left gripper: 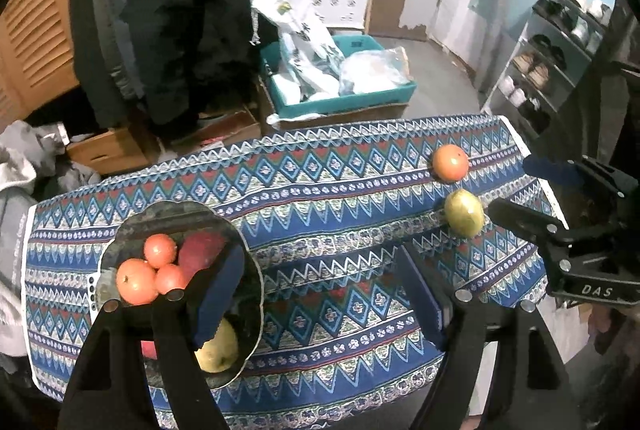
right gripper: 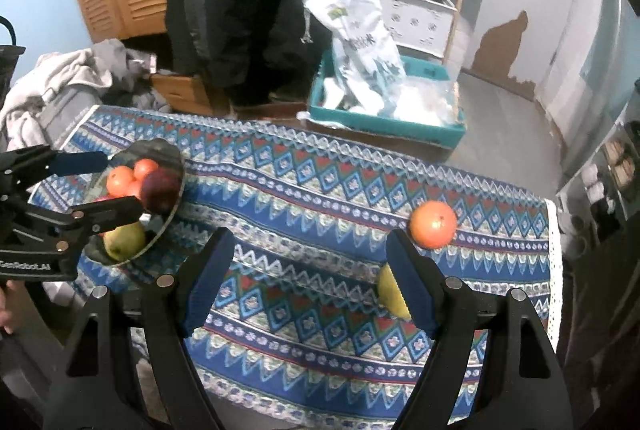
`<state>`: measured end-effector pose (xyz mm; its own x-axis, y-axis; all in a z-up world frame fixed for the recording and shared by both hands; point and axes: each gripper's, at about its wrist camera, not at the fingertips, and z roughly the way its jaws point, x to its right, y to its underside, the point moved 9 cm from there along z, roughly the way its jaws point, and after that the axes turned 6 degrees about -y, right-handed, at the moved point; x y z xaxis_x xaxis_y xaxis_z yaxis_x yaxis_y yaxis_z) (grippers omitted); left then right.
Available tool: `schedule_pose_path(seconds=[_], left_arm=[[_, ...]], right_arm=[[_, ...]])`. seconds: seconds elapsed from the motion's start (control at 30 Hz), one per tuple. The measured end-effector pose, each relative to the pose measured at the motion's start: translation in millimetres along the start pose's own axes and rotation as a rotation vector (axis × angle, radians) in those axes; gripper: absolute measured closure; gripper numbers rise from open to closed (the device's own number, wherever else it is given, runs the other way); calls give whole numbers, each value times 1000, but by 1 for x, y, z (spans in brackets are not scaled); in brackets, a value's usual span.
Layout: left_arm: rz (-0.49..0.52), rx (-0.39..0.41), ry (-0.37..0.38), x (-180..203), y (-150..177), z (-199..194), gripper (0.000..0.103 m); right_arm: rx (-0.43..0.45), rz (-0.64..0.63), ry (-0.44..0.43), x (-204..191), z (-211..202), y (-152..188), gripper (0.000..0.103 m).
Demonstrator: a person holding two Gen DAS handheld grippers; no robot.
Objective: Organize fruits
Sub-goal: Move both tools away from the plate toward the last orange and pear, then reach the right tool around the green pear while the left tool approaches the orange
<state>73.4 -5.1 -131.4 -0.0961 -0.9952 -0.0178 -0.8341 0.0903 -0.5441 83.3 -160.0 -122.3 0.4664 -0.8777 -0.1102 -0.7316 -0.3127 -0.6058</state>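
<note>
A shiny metal plate point(left gripper: 168, 210) point(right gripper: 158, 148) sits at the left end of the patterned cloth point(left gripper: 320, 190) point(right gripper: 320, 190). It holds three oranges point(left gripper: 136, 280), a red apple point(left gripper: 200, 250) point(right gripper: 160, 190) and a yellow-green fruit point(left gripper: 218, 350) point(right gripper: 124, 240). At the right end lie a loose orange point(left gripper: 450, 163) point(right gripper: 433, 224) and a green-yellow fruit point(left gripper: 464, 213) point(right gripper: 388, 288), the latter partly behind my right finger. My left gripper point(left gripper: 320, 270) point(right gripper: 116, 186) is open and empty beside and over the plate. My right gripper point(right gripper: 310, 270) point(left gripper: 514, 188) is open and empty, just beside the green-yellow fruit.
A person in dark clothes point(right gripper: 240, 10) stands beyond the table. On the floor behind are a teal crate point(left gripper: 340, 102) point(right gripper: 384, 126) of white bags and cardboard boxes point(left gripper: 108, 150). A heap of clothes point(right gripper: 60, 82) lies left; a shoe rack point(left gripper: 552, 62) stands right.
</note>
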Motion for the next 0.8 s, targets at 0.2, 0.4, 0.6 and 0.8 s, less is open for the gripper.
schedule_pose_path(seconds=[0.2,0.4,0.6,0.8], left_arm=[[41,-18,-9,13,0,13,23],[62,-53,-18,20,4,28,23],[76,-88,-21,25,7,46,23],[116,-113,-40,31,12,67,23]], right_arm=[[-23,26,11,19,8,9,25],[-50,55,32,45,17,18,25],[-118,120,23,78,40,33,25],[-202,114,28,91,70,56,25]])
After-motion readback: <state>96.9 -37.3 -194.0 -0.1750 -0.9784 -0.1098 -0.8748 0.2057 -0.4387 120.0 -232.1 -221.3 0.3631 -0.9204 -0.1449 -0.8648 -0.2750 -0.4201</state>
